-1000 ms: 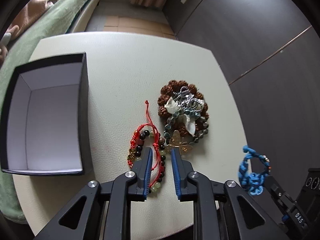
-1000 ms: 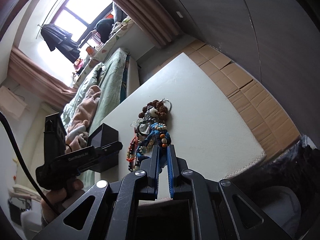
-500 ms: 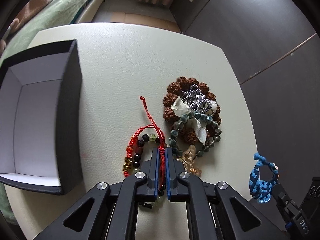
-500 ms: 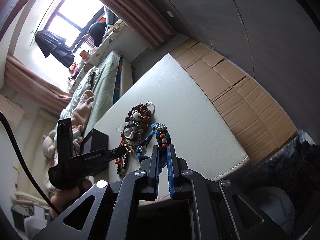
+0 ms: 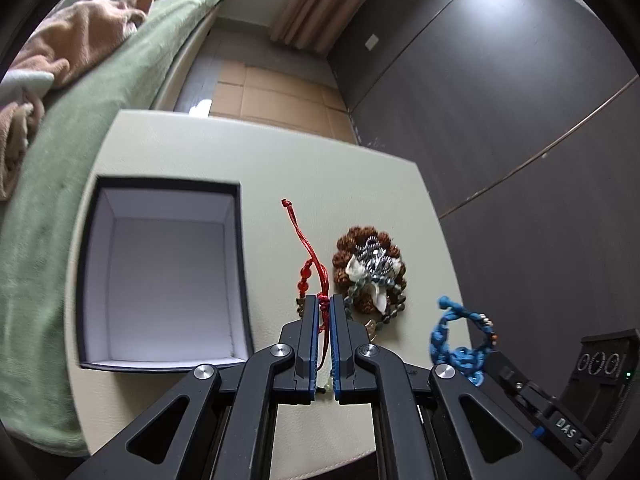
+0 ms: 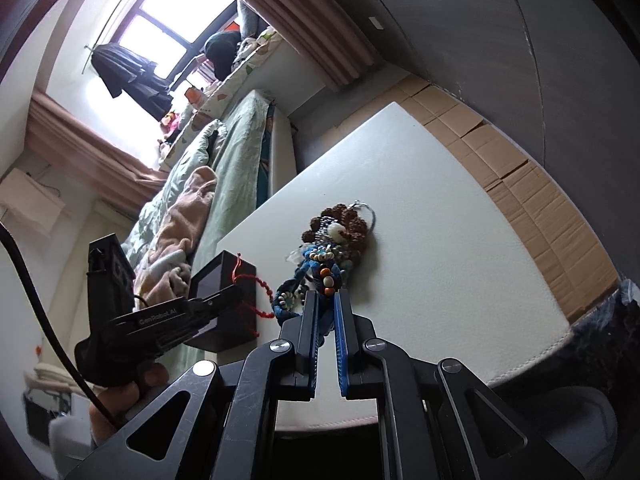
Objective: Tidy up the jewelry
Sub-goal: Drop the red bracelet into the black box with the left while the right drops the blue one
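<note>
My left gripper (image 5: 325, 305) is shut on a red cord bracelet (image 5: 314, 264) with beads and holds it above the white table, right of an open black box (image 5: 160, 272) with a white inside. My right gripper (image 6: 326, 298) is shut on a blue braided bracelet (image 6: 320, 276) with beads; it also shows in the left wrist view (image 5: 460, 340). A pile of jewelry (image 5: 370, 276) with brown beads, a silver chain and grey-green beads lies on the table beyond the left gripper. The left gripper (image 6: 236, 292) with the red bracelet (image 6: 256, 292) shows in the right wrist view beside the box (image 6: 224, 304).
The white table (image 5: 280, 160) has rounded corners. A bed with green bedding (image 5: 80, 100) runs along its left side. A dark wall (image 5: 500, 120) stands to the right. Cardboard sheets (image 6: 520, 184) cover the floor beyond the table.
My left gripper closed on the red bracelet and lifted it off the table, moving toward the box. My right gripper kept hold of the blue bracelet and rose slightly.
</note>
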Motion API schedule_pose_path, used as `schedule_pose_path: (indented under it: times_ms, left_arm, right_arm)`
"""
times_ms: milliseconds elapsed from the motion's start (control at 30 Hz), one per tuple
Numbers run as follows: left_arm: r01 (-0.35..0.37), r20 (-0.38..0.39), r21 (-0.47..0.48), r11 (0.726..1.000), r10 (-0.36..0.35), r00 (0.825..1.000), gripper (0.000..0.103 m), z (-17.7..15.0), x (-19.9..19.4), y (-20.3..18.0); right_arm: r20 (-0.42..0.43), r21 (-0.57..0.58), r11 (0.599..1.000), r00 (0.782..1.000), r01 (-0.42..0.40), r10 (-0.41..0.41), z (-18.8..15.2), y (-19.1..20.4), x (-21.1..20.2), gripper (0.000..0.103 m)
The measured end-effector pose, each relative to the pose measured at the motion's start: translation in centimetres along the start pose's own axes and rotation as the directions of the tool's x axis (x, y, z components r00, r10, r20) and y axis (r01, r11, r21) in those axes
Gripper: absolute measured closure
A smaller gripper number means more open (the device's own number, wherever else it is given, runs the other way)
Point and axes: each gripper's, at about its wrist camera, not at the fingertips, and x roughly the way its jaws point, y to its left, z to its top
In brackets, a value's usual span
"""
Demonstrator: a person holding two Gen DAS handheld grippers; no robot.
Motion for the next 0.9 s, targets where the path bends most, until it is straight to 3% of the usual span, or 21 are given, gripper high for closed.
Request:
schedule_pose_path:
  times_ms: [400,733,767,800,867,900]
  left_arm:
    - [0.004,0.112,-0.02,1.0,-0.001,0.994,0.098,2.5,-7.6,3.4]
    - [-0.032,0.145,-0.046,0.998,0.038,0.989,0.098,2.9,-10.2,6.1]
    - [-0.031,0.143,-0.045,0.998,0.038,0.989,0.098,3.0,-10.2,6.1]
    - [-0.038,0.142,-0.041,0.998,0.044,0.989,0.098,3.1,-10.1,6.1]
    - [-0.039,0.135,-0.034,0.999,0.043,0.99,0.098,3.1,-9.7,6.1]
    - [-0.038,0.133,-0.029,0.999,0.041,0.99,0.098,3.1,-9.5,6.1]
  right_arm:
    - [-0.051,-0.072,0.993,0.995,-0.092,0.089,0.0,7.1,3.9,0.094]
    - [-0.172,-0.082,0.975,0.967,-0.206,0.189,-0.2,12.8,11.7,0.093]
    - [-0.211,-0.075,0.975,0.959,-0.207,0.187,-0.2,13.0,13.0,0.09]
    - [-0.24,-0.066,0.979,0.955,-0.195,0.174,-0.3,12.9,13.9,0.076]
    - [-0.238,-0.052,0.986,0.961,-0.159,0.142,-0.5,12.6,14.2,0.054]
    - [-0.221,-0.051,0.988,0.966,-0.148,0.133,-0.6,12.3,13.7,0.049]
